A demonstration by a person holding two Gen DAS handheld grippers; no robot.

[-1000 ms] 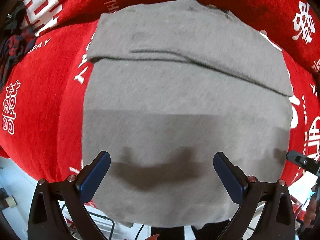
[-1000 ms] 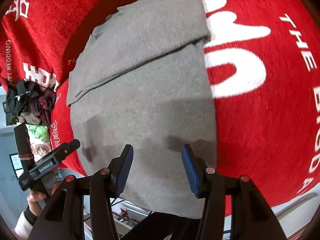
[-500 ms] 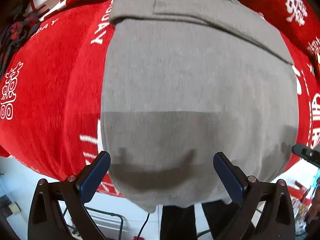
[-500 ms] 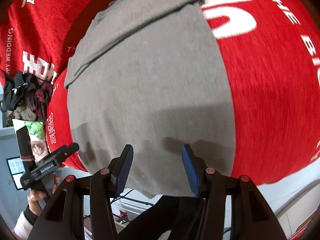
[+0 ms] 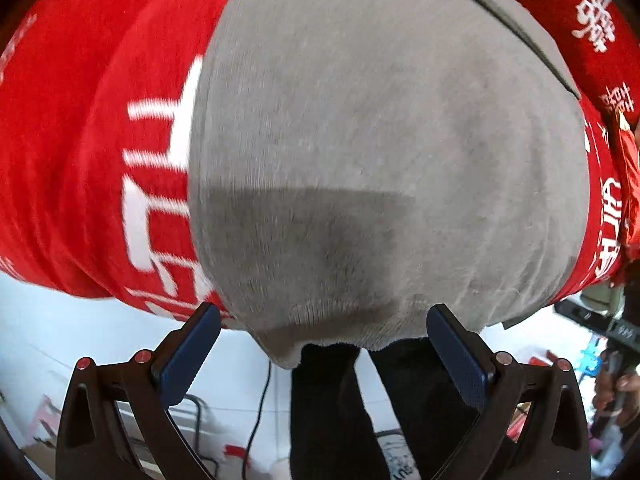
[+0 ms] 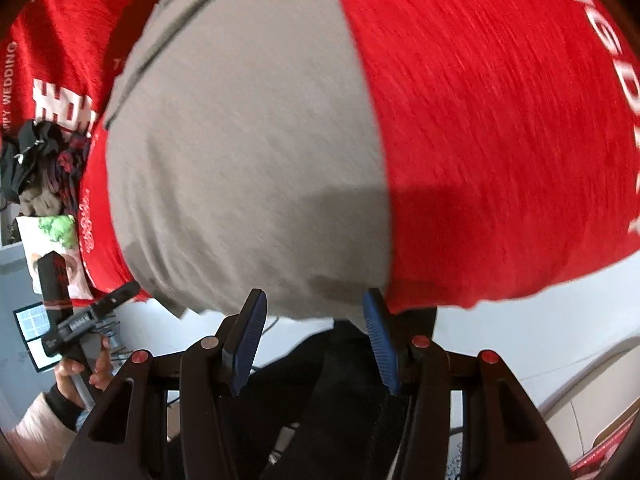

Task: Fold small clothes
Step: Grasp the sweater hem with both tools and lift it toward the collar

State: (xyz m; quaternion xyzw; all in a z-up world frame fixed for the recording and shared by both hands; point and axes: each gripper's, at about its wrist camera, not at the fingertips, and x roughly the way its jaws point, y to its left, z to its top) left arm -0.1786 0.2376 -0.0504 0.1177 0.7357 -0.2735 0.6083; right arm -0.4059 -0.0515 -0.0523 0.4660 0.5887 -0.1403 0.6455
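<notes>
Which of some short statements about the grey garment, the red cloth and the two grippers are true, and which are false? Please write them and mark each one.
1. The grey garment lies on a red cloth with white lettering. True.
2. The left gripper is shut on the hem. False: its jaws stand wide open, holding nothing.
3. The right gripper is open at the garment's near edge. True.
4. The garment is spread in one single layer. False: a folded flap lies over its far part.
5. The pile of clothes is white. False: it is dark.

Matt grey knit garment, fuzzy red cloth cover, ribbed blue pads on black plastic claw
</notes>
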